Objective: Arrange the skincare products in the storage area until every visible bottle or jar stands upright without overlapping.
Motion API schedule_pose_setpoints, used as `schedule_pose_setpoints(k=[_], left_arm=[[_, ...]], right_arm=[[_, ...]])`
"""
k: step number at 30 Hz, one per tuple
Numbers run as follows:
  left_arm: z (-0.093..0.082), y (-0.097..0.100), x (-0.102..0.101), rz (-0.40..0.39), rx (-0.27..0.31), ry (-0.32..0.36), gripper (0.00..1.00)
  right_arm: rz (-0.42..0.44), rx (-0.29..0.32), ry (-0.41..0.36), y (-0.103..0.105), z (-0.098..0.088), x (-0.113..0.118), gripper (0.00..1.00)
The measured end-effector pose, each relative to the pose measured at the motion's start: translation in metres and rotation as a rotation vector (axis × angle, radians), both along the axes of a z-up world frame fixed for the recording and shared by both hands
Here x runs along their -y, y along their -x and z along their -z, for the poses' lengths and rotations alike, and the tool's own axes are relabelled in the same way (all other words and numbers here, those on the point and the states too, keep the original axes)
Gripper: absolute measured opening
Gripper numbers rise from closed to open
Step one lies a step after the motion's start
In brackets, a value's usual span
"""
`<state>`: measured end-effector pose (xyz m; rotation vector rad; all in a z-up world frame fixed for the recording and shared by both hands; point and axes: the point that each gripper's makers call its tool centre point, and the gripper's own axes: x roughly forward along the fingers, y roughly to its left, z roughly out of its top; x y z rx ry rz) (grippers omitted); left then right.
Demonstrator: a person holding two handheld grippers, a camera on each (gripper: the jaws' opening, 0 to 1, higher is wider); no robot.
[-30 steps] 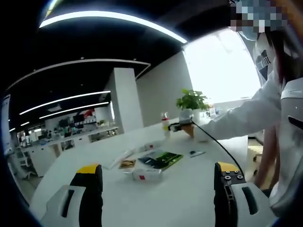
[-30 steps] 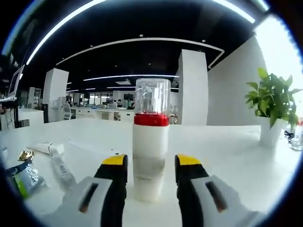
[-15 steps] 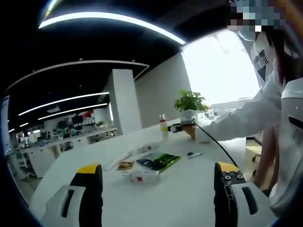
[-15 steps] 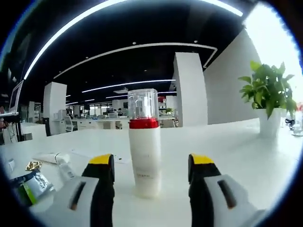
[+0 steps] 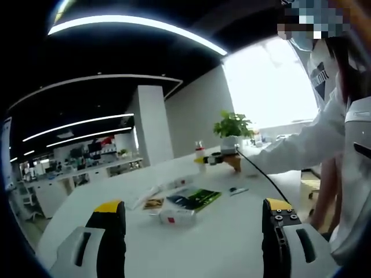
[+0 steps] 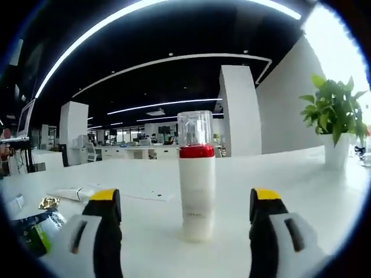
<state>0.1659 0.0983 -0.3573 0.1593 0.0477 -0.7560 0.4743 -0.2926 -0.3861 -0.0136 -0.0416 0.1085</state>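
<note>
Several small things on the white table (image 5: 232, 231) are hard to make out in the left gripper view: a white box (image 5: 177, 216) with a red mark, a dark green packet (image 5: 194, 197) beside it, and a pale tube (image 5: 145, 197) further left, all lying flat. Their labels are too blurred to read. Far back, a bottle (image 5: 199, 156) with a red band stands upright near a potted plant (image 5: 233, 128), just beside the right gripper (image 5: 215, 157), which a person's white sleeve (image 5: 301, 145) reaches out to.

Seen from the right gripper view, that bottle (image 6: 196, 176) is white with a red collar and a clear cap, standing upright on the table (image 6: 324, 197), free between the two jaws and touched by neither. The right gripper (image 6: 185, 202) is spread wide. At the left edge lie a tube (image 6: 72, 193), a gold scrap (image 6: 48, 202) and a green packet (image 6: 32, 231), partly cut off.

The left gripper (image 5: 194, 208) is spread wide too, holding nothing.
</note>
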Motion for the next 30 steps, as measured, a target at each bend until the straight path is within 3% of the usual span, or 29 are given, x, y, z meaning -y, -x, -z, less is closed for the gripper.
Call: schedule_pose_setpoints(k=[5,30], left_arm=[[-0.001,0.000,0.000,0.001,0.002,0.005,1.00],[-0.004,0.005,0.009,0.021,0.013,0.010,1.00]], right_arm=[[-0.014,0.012,-0.009,0.002,-0.003,-0.004,0.99],[-0.113,0.035,-0.002,0.042,-0.002,-0.036,0.99]])
